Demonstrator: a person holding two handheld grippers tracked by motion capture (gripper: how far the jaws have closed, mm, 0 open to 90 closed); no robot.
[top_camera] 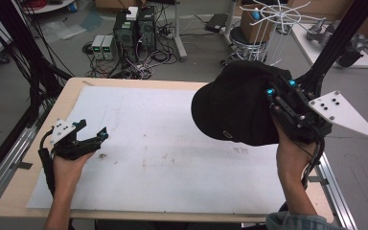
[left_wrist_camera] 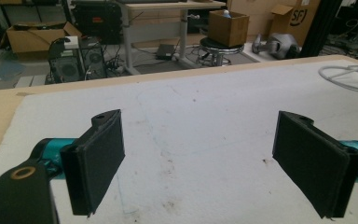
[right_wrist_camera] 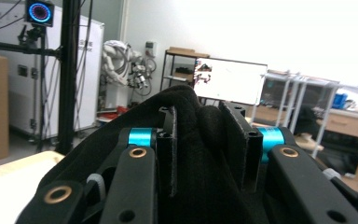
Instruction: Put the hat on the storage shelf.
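My right gripper [top_camera: 280, 103] clamps a black cap [top_camera: 235, 108] by its crown, lifted over the tabletop [top_camera: 172, 143] at three o'clock; my left gripper [top_camera: 88, 134] waits unclenched at nine, likely ready to assist.

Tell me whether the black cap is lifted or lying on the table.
Lifted. The right tongs are shut on a fold of the black cap, and the high view shows it hanging above the table.

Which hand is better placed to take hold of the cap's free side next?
Left, probably. The left gripper is open and holds nothing, low over the white mat. The right gripper is shut on the black cap, held up off the table.
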